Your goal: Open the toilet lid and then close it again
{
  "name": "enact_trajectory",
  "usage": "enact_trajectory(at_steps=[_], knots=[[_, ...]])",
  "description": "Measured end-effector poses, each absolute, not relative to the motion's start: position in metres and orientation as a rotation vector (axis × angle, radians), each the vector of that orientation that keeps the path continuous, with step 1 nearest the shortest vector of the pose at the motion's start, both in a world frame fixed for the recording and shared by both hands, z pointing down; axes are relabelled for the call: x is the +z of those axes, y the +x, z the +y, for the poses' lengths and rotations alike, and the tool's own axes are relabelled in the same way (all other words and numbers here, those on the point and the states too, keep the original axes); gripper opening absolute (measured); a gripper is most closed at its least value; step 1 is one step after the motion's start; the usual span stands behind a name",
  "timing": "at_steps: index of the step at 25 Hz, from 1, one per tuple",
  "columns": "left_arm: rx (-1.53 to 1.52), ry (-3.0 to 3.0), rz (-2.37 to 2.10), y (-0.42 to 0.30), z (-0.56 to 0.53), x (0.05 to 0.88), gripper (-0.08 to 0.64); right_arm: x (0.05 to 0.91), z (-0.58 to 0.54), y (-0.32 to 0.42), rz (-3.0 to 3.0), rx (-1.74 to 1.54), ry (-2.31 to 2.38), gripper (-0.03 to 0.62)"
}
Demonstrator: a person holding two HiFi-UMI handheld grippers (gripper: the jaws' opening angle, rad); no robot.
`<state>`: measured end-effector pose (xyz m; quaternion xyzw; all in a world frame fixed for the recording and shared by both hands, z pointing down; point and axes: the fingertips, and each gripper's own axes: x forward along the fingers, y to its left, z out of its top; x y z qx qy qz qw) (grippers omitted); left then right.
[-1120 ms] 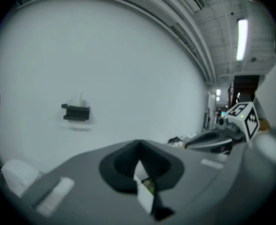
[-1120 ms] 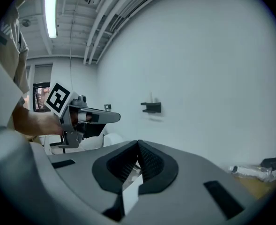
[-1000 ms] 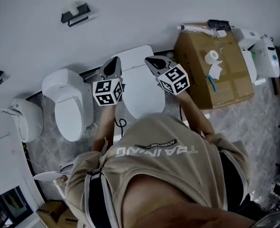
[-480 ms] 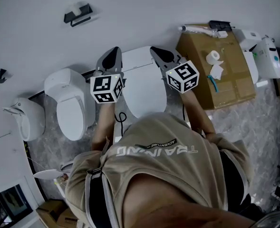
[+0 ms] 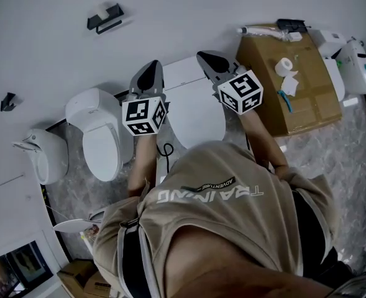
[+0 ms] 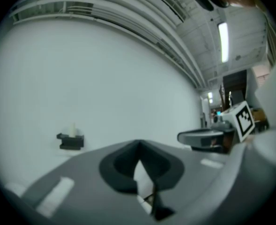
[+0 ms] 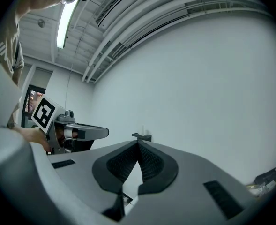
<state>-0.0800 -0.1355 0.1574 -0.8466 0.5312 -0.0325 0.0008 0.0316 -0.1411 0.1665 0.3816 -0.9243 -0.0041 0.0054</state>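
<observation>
At 6 o'clock in the head view is the person's torso. Just ahead, the left gripper (image 5: 153, 66) at 11 o'clock and the right gripper (image 5: 204, 57) at 1 o'clock hover above the toilet lid (image 5: 192, 107), each with its jaws pinched together on nothing. The lid lies flat on the bowl at 12 o'clock, by the wall (image 5: 170, 17). That fits a lid yet to be raised or one lowered again. I judge that pinched tips could skid off its smooth edge and let it slam.

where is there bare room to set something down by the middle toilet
The front half of the cardboard box top, nearer the person than the paper roll, is bare; so is the marble floor beside that box. Crowded: the gap between the middle toilet and left toilet, with a cable.
</observation>
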Motion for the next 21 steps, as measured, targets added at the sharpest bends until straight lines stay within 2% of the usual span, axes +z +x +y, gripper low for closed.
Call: enact_trajectory(at_steps=[21], knots=[[-0.076, -2.773, 1.611, -0.071, -0.128, 0.17, 0.005, 0.172, -0.134, 0.029, -2.857, -0.028, 1.165, 0.012]])
